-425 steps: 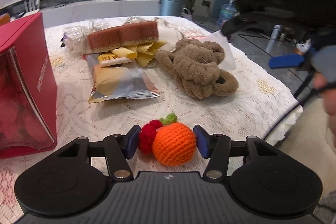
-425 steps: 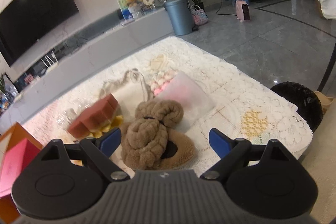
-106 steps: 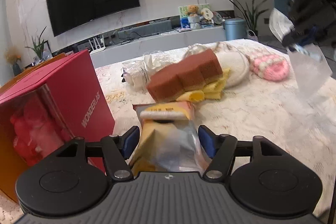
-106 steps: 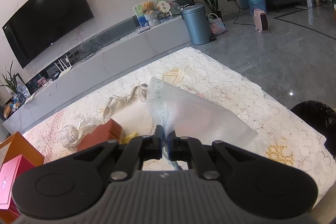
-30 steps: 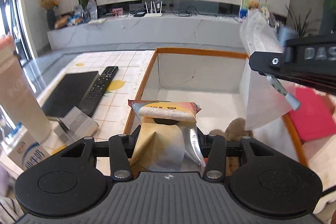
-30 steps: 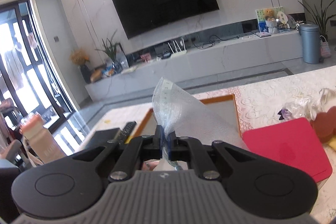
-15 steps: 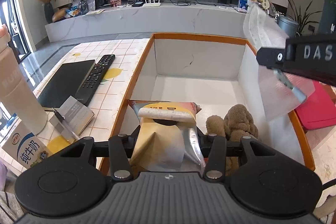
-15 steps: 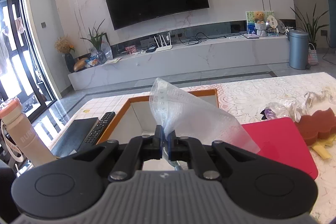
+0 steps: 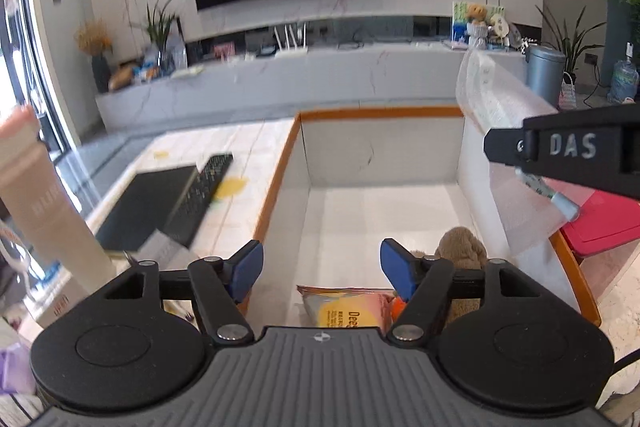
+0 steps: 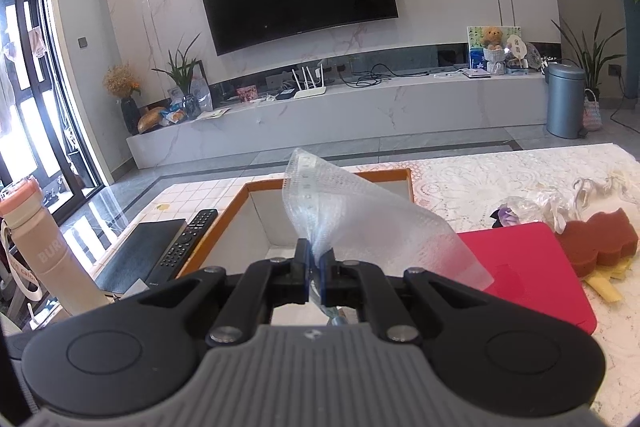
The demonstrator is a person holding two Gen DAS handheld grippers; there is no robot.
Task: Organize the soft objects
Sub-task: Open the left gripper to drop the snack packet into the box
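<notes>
**Snack packet released into the box, mesh bag clamped above it**

Snack packet (image 9: 344,307) lies on the white floor of the orange-rimmed box (image 9: 380,113), just below your left tongs (image 9: 322,267). Those tongs have just been opening and now stand wide, their 2 blue pads clear of the packet, with nothing pressed between them. Beside the packet, toward the box's right wall, sits the brown plush toy (image 9: 460,247), and a scrap of something orange (image 9: 397,307) shows between the 2.

Your right tongs (image 10: 315,269) are closed tight on the clear mesh bag (image 10: 360,223), which fans up and to the right from the pinch. From the left wrist view the same bag (image 9: 504,147) hangs over the box's right edge, held at the tip of the right tongs (image 9: 532,179).

To the right of the box lies the red lid (image 10: 528,267), and past it on the lace-covered worktop (image 10: 500,175) the brown sponge (image 10: 596,243). Left of the box, a remote control (image 10: 188,239) lies on the tiled surface.
</notes>
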